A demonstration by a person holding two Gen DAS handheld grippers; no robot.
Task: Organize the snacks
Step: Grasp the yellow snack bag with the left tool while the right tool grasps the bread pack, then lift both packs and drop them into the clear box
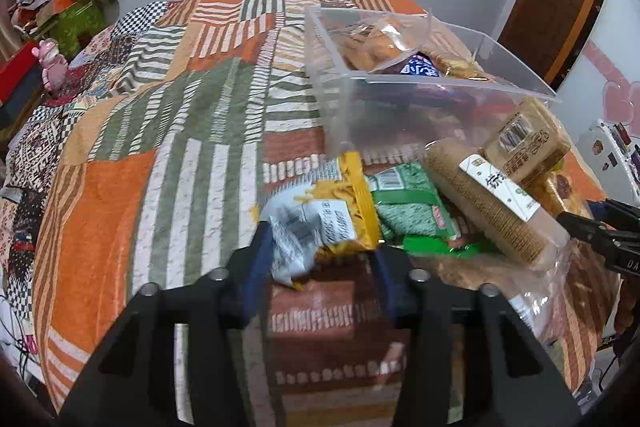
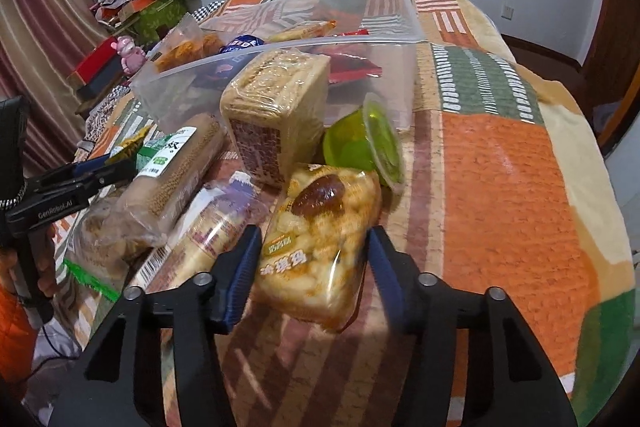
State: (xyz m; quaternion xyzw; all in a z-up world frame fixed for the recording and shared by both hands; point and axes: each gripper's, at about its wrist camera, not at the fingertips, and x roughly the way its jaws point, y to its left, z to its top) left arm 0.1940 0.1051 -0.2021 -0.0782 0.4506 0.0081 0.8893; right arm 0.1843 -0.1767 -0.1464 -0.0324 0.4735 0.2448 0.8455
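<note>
A clear plastic bin (image 1: pixel 516 79) (image 2: pixel 400 39) stands on the patchwork bedspread and holds several snack packs. In front of it lies a pile of snacks. In the left wrist view my left gripper (image 1: pixel 320 247) has its jaws around a yellow snack bag (image 1: pixel 340 215) with a white label; a green packet (image 1: pixel 416 207) and a round cracker sleeve (image 1: pixel 488 203) lie right of it. In the right wrist view my right gripper (image 2: pixel 314 247) has its jaws around a bag of puffed snacks (image 2: pixel 320 243). A square cracker block (image 2: pixel 276 123) and a green jelly cup (image 2: pixel 368 143) lie beyond.
The bedspread (image 1: pixel 168 155) stretches wide to the left, and to the right in the right wrist view (image 2: pixel 512 187). A cluttered side table with a pink toy (image 1: pixel 50 59) stands at the far left. The other gripper shows at each view's edge (image 1: pixel 600 227) (image 2: pixel 72 183).
</note>
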